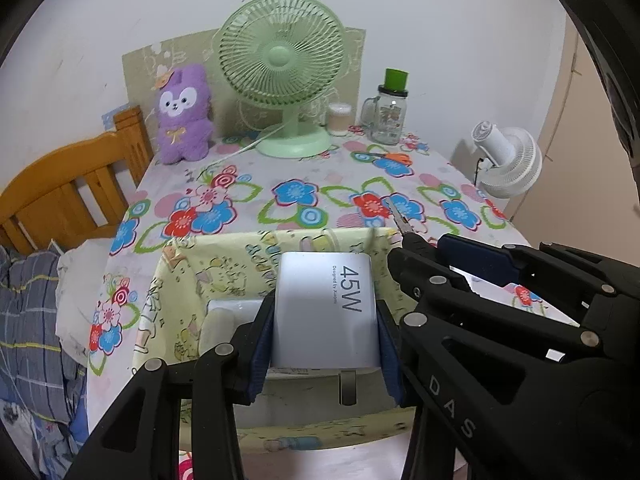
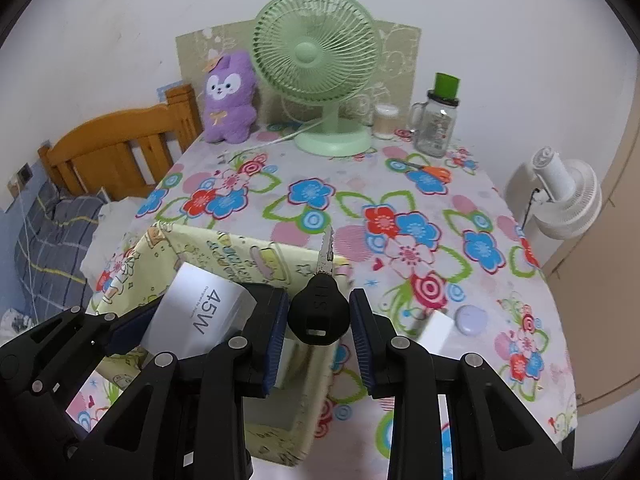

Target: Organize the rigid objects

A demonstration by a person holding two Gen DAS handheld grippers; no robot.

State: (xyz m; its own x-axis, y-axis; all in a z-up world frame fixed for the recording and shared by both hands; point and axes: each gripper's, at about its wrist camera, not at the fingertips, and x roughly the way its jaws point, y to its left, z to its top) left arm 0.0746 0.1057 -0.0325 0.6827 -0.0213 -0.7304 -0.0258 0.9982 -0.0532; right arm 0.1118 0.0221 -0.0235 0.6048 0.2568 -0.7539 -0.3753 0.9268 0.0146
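Left gripper (image 1: 326, 346): jaws partway open, blue pads clamped on one white 45W charger (image 1: 326, 312), held right over the box.
Right gripper (image 2: 319, 328): squeezed nearly all the way in on one key (image 2: 320, 312) by its black head, metal blade pointing away over the box's far rim.
Box (image 1: 224, 268): one, yellow cartoon-print, near edge of the table; a couple of white items already inside, can't tell what they are.
Loose on the tablecloth (image 2: 320, 164): one lilac round case (image 2: 472, 319), one white block (image 2: 438, 327), one pair of orange-handled scissors (image 2: 434, 171).
Fans: two, green desk fan (image 2: 318, 60) and a white one (image 2: 568, 196) off the table.
Back row: one purple plush (image 2: 230, 98), one glass jar mug with green lid (image 2: 438, 120), one small tub of cotton swabs (image 2: 386, 120).
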